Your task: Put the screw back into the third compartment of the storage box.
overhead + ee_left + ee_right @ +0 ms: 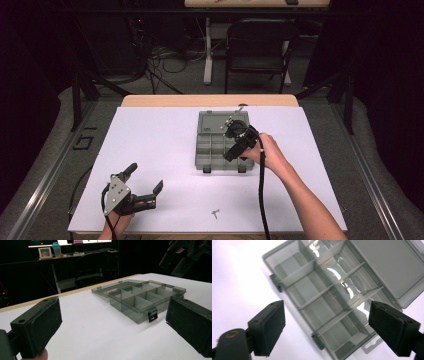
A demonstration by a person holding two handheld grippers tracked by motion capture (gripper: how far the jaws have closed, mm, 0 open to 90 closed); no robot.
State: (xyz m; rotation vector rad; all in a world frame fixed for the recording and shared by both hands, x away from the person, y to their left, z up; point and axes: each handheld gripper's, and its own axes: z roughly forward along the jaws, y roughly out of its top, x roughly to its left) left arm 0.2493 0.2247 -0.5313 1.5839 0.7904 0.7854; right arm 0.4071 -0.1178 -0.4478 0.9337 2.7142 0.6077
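While its two black pads (268, 327) stand wide apart with nothing between them, the right gripper (327, 328) hangs above the open organiser box (221, 142), looking down into the divided compartments. A small metal part, seemingly a screw (344, 286), glints in one middle compartment of the box in the right gripper view; its exact form is too small to tell. Seen from the high view, the right gripper (239, 140) sits over the right half of the box, which lies near the far edge of the white worktop (150, 145), right of centre, with its lid (217, 121) folded flat toward the far edge. The left gripper (145, 189) rests near the near-left corner of the worktop, its pads (45, 325) likewise spread and empty, pointing across the bare surface toward the box (145, 298). A second screw (215, 213) lies loose close to the near edge, a little right of centre and well apart from both grippers.

Judged step: a part appears to have been dropped into a compartment, and the loose screw awaits collection. The next move calls for carrying an open gripper to the near edge, lowering the pads astride the screw, and closing squarely on so small and flat-lying a piece.
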